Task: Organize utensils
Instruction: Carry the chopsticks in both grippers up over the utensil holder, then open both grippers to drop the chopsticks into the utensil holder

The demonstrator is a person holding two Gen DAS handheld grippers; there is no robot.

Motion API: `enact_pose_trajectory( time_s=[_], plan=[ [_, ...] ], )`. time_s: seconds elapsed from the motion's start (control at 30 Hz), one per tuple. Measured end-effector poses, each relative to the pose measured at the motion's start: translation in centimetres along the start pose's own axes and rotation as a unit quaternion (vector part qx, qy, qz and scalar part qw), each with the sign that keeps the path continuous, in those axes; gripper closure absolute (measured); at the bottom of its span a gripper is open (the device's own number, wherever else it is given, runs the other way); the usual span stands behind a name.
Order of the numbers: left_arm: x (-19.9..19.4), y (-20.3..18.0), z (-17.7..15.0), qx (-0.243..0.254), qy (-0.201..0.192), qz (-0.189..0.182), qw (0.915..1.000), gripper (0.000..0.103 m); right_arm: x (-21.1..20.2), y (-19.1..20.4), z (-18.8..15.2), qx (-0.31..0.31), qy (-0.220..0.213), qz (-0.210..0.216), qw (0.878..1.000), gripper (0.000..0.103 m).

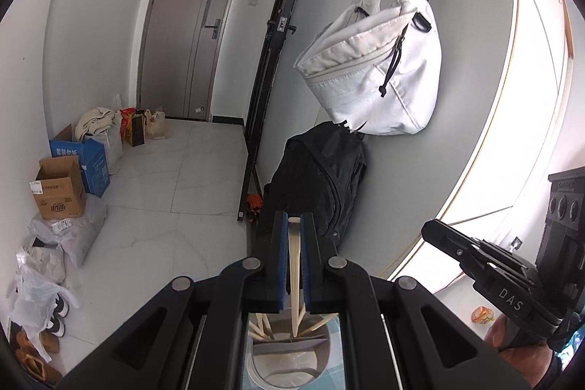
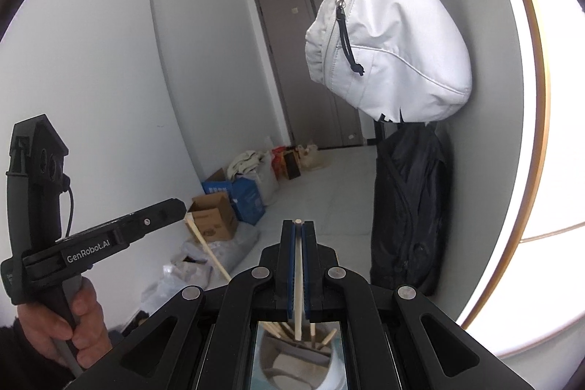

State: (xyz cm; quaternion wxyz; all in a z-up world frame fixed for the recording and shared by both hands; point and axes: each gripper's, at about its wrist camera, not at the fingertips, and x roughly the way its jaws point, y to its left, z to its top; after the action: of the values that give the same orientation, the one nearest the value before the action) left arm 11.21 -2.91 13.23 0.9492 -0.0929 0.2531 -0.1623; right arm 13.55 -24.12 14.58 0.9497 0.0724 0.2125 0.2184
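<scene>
In the left wrist view my left gripper (image 1: 294,218) is shut on a pale wooden chopstick (image 1: 293,262) that hangs down between its blue pads. Straight below, a round white utensil holder (image 1: 292,366) shows through the gripper frame, with several chopsticks leaning in it. My right gripper (image 1: 429,231) reaches in from the right. In the right wrist view that right gripper (image 2: 298,223) is shut on another chopstick (image 2: 298,280) above the same holder (image 2: 267,353). The left gripper (image 2: 181,207) comes in from the left, its chopstick (image 2: 208,251) slanting down, a hand on its handle.
A white bag (image 1: 376,68) hangs on the wall ahead, with a black backpack (image 1: 321,178) below it. Cardboard boxes (image 1: 58,187), plastic bags and shoes line the left wall near a grey door (image 1: 190,35). Bright window light fills the right.
</scene>
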Motion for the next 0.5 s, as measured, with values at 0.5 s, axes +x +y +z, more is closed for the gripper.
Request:
enact_pose_trajectory(
  time_s=[0.5],
  plan=[
    [6.0,1.3,-2.9,0.021,0.073,-0.017,0.997,0.101,5.2,-0.9,-3.4,-0.017,0.058,0.016,0.998,0.1]
  ],
)
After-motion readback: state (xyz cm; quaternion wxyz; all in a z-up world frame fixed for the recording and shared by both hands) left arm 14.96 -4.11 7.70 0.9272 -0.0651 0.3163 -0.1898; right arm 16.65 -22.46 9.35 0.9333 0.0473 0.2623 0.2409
